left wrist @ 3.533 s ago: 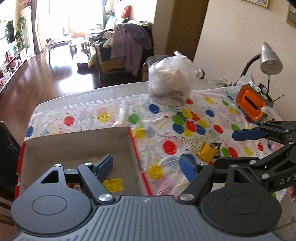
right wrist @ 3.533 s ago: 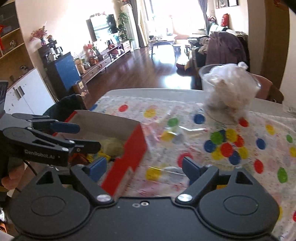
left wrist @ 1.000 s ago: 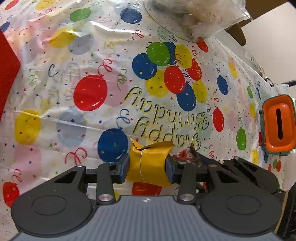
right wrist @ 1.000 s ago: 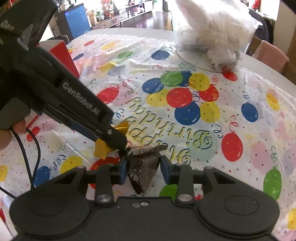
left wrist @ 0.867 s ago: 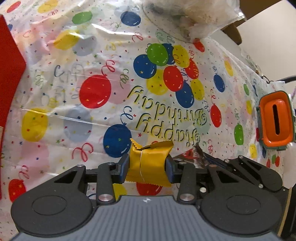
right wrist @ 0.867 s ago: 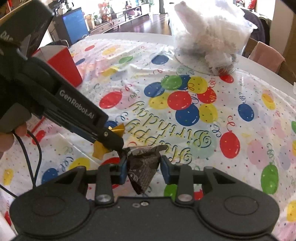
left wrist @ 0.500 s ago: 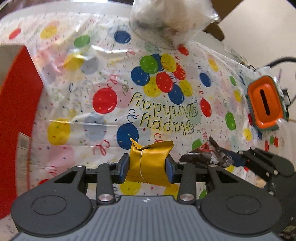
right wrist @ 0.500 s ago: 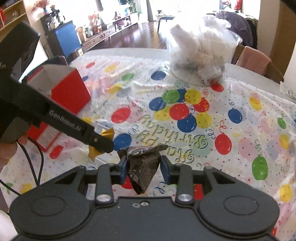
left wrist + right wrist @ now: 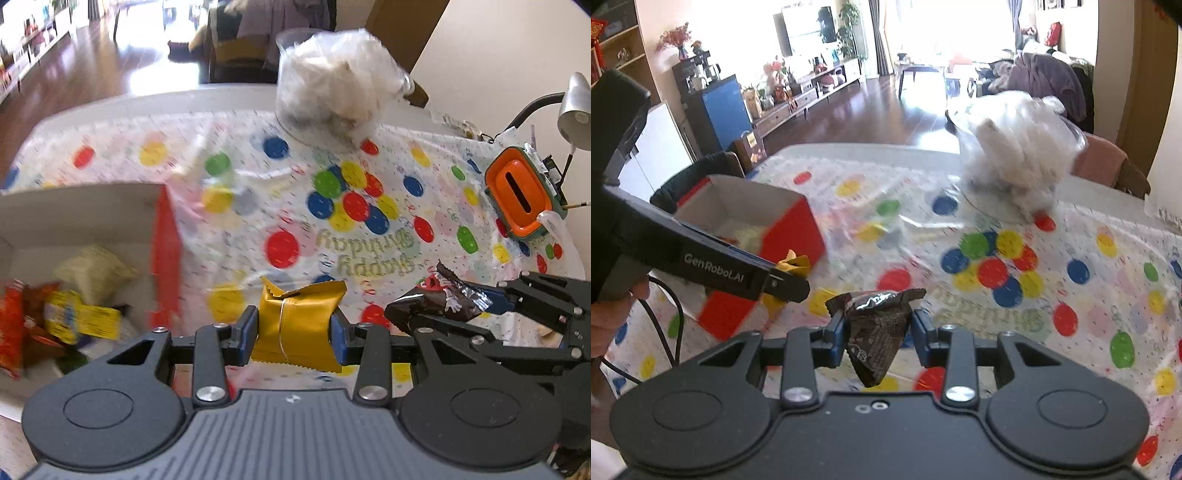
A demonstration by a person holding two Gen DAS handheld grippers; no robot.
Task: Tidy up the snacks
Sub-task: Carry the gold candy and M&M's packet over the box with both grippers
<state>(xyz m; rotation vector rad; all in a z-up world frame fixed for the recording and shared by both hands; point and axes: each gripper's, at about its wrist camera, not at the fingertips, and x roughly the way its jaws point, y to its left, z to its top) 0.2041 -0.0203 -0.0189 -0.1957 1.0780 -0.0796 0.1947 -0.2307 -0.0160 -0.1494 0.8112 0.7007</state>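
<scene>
The left hand-held gripper (image 9: 294,330) has its blue pads pressed on a gold foil snack packet (image 9: 299,325), a crinkled pillow shape with a serrated top edge and a seam down its middle, held clear above the surface (image 9: 236,122). The right hand-held gripper (image 9: 878,332) is closed narrowly on a dark brown glossy snack packet (image 9: 877,332), pinched so that it tapers to a point below the pads.

Just left of the gold packet stands an open cardboard box (image 9: 164,254), red outside and pale inside, near the surface's left edge. The left wrist view looks down into it: a pale green pouch (image 9: 94,269), a yellow wrapper (image 9: 83,317) and an orange-red bag (image 9: 14,325), all blurred. The right wrist view shows the box (image 9: 792,236) only from its red corner, with little of its contents.

A thin plastic cloth (image 9: 369,229) printed with coloured balloons covers the surface. Toward the far edge sits a clear round container stuffed with crumpled white plastic (image 9: 336,81).

Only the left wrist view shows the orange-topped holder (image 9: 517,192) and the grey metal lamp (image 9: 572,110) by the right edge. Only the right wrist view shows the person's hand (image 9: 613,314) around the left tool's handle, with a black cable hanging below it.
</scene>
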